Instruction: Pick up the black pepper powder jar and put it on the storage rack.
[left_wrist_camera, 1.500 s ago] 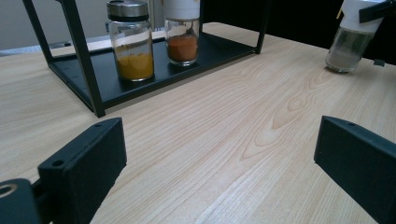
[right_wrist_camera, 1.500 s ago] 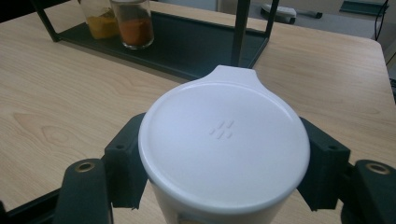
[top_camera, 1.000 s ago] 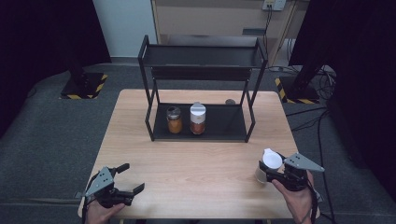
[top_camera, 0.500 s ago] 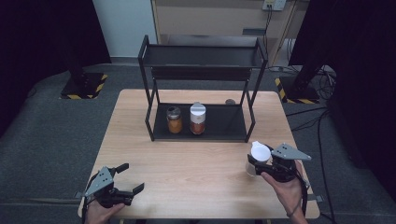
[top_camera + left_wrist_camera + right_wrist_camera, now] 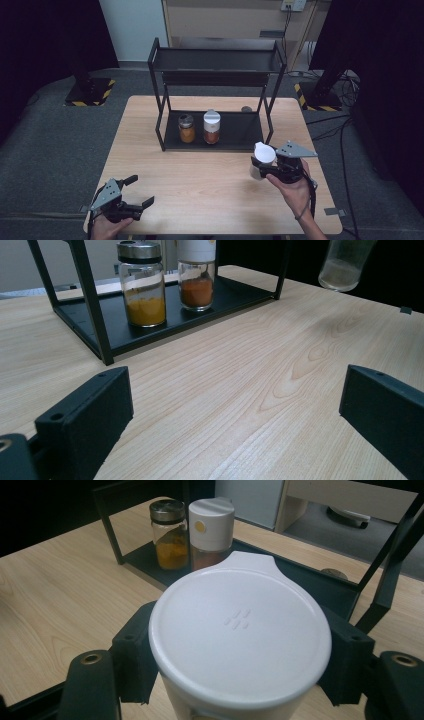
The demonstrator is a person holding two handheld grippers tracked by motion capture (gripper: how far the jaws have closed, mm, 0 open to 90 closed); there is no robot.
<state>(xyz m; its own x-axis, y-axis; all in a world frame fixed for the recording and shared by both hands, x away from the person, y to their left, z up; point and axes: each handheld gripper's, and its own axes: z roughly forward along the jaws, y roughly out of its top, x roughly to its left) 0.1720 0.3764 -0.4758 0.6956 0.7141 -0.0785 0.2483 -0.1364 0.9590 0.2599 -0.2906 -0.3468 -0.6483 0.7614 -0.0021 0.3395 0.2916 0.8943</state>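
My right gripper is shut on a white-capped spice jar and holds it above the table, in front of the rack's right end. In the right gripper view the jar's white cap sits between both jaws. A black two-tier rack stands at the back of the table. On its lower shelf stand a yellow-spice jar with a metal cap and a white-capped orange-spice jar. My left gripper rests open near the table's front left corner, nothing between its jaws. Its view shows both shelf jars and the lifted jar's base.
The wooden table has free room between the rack and its front edge. A small dark round object lies behind the rack on the right. Cables and stand bases lie on the grey floor around the table.
My right gripper has carried the white-capped jar leftward and upward, away from the table's right edge toward the rack. The left gripper has stayed in place.
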